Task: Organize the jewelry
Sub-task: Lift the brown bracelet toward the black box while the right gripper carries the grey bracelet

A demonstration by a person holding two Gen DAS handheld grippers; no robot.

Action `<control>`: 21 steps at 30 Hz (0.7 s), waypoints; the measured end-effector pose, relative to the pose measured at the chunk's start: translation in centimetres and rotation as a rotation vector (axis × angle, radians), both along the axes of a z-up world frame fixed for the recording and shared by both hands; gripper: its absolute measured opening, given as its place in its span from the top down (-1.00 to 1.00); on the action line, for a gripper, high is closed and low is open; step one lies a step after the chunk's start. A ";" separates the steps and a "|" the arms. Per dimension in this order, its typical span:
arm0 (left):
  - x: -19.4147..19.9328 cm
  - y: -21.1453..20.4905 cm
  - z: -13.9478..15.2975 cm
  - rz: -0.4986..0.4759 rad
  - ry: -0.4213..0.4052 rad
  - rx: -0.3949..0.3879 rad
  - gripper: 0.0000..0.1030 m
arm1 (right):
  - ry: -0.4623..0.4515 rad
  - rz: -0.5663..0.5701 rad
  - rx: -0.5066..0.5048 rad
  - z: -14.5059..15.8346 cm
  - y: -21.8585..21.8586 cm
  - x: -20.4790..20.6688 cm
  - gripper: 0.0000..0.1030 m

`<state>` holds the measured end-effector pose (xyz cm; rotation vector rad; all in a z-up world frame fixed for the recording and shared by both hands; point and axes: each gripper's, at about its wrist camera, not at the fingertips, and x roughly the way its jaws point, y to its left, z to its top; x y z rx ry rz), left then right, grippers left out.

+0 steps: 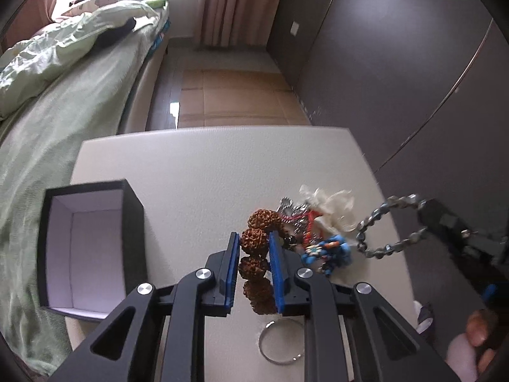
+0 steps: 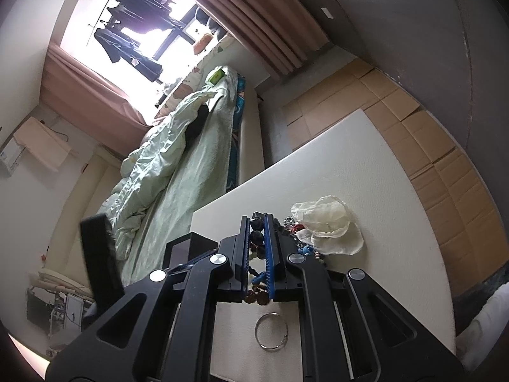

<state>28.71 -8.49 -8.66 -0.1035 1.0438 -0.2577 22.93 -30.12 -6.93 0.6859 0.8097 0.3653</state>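
My left gripper (image 1: 253, 238) is shut on a bracelet of large brown knobbly beads (image 1: 254, 267), which hangs between its blue pads above the white table (image 1: 206, 165). To its right lies a tangled jewelry pile (image 1: 313, 238) with red, silver and blue pieces. At the right edge my right gripper (image 1: 428, 213) holds up a loop of dark shiny beads (image 1: 378, 232). In the right wrist view the right gripper (image 2: 256, 219) is shut on those dark beads (image 2: 257, 237). An open black box with a white inside (image 1: 86, 248) stands at the table's left.
A silver bangle (image 1: 280, 340) lies flat on the table near me, also seen as the bangle (image 2: 272, 331). A pale shell-like flower piece (image 2: 327, 226) sits by the pile. A bed with green covers (image 1: 38, 127) runs along the left. A blurred dark shape (image 2: 98, 254) stands left of the black box (image 2: 191, 248).
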 end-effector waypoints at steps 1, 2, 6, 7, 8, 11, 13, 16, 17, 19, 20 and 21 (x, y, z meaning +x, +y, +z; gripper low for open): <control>-0.3 0.1 0.6 0.002 -0.014 -0.005 0.68 | -0.006 0.003 0.004 0.1 0.0 0.0 0.81; -0.4 0.1 1.2 0.004 -0.024 -0.007 0.68 | -0.013 0.007 0.007 0.2 0.0 -0.1 0.81; -1.2 0.9 3.3 0.017 -0.075 -0.019 0.68 | -0.045 0.030 0.020 0.8 0.6 -0.4 0.81; -1.3 1.0 3.7 0.017 -0.084 -0.025 0.68 | -0.052 0.036 0.022 0.9 0.8 -0.5 0.81; -1.4 1.2 4.1 0.019 -0.089 -0.026 0.68 | -0.057 0.041 0.026 1.0 0.9 -0.6 0.81; -1.7 2.1 4.9 0.030 -0.096 -0.045 0.68 | -0.082 0.062 0.040 1.5 1.3 -0.7 0.81; -2.1 3.0 5.7 0.036 -0.108 -0.058 0.68 | -0.098 0.076 0.051 1.9 2.0 -0.8 0.81; -2.6 4.2 7.0 0.056 -0.140 -0.052 0.68 | -0.110 0.094 0.065 2.2 3.1 -0.8 0.81; -2.8 4.6 7.4 0.064 -0.153 -0.049 0.68 | -0.113 0.100 0.068 2.4 3.5 -0.8 0.81; -3.0 5.5 8.1 0.081 -0.171 -0.043 0.68 | -0.123 0.115 0.070 2.6 4.5 -0.8 0.81; -3.1 6.1 8.3 0.091 -0.178 -0.040 0.68 | -0.124 0.125 0.069 2.7 5.1 -0.8 0.81; -3.1 6.5 8.5 0.099 -0.184 -0.039 0.68 | -0.123 0.131 0.067 2.7 5.5 -0.8 0.81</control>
